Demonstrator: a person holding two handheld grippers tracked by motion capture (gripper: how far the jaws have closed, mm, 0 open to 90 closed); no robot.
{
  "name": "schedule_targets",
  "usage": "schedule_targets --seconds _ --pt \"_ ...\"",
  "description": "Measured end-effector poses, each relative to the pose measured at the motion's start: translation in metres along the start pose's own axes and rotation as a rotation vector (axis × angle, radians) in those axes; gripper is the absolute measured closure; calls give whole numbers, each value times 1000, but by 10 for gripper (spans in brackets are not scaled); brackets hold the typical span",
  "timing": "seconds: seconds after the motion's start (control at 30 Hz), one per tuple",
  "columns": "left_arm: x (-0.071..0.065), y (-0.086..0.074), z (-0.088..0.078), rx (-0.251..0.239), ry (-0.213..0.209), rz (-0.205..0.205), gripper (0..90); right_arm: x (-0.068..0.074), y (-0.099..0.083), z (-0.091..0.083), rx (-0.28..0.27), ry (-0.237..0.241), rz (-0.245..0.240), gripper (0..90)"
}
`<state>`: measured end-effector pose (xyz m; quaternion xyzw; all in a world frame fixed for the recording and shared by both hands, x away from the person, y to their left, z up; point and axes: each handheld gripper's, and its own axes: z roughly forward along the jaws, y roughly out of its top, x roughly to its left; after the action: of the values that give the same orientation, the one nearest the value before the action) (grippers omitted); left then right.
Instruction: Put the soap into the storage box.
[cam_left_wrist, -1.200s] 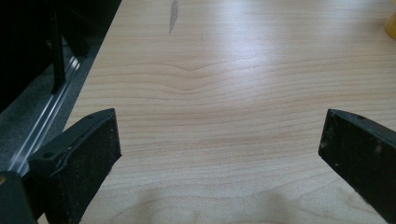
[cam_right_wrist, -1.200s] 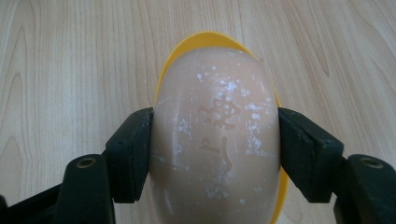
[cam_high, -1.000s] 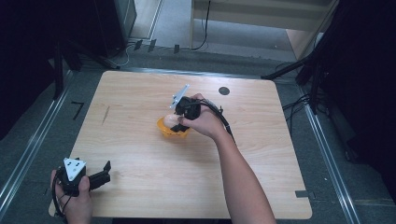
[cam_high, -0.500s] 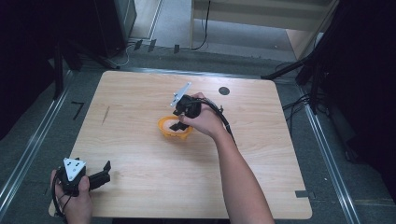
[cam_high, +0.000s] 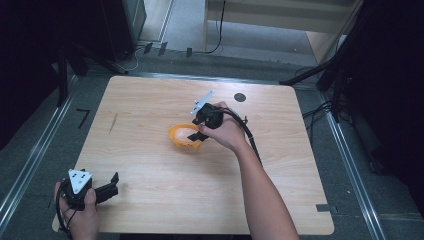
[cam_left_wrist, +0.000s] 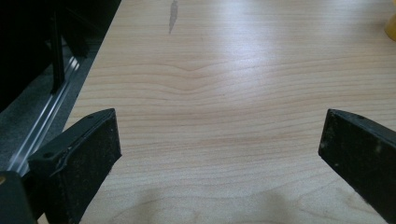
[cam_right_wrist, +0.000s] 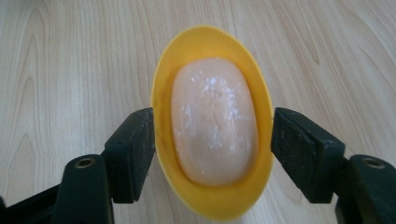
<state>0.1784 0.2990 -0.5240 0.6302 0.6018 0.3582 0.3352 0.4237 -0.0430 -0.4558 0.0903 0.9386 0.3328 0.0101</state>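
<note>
A yellow oval soap dish (cam_right_wrist: 212, 121) sits on the wooden surface (cam_high: 150, 130), near the middle and a bit toward 12 o'clock. A pale peach bar of soap (cam_right_wrist: 214, 120) lies inside it. The right gripper (cam_high: 200, 134) comes at the dish from 3 o'clock. Its two black jaws have just opened a little. In the right gripper view the left jaw touches the dish wall at 9 o'clock. The right jaw at 3 o'clock is right at the rim, and I cannot tell if it presses on it.

The left gripper (cam_high: 112, 182) rests at 7 o'clock on the surface, well apart from the dish. Its jaws are wide, with bare wood between them.
</note>
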Motion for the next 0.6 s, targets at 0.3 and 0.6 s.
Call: schedule_targets --seconds 0.3,0.6 --pt "-1 0 0 -2 4 11 0 8 -28 -20 -34 -44 60 252" --pt "-2 0 1 2 6 18 0 13 -59 -45 -68 -93 150 173"
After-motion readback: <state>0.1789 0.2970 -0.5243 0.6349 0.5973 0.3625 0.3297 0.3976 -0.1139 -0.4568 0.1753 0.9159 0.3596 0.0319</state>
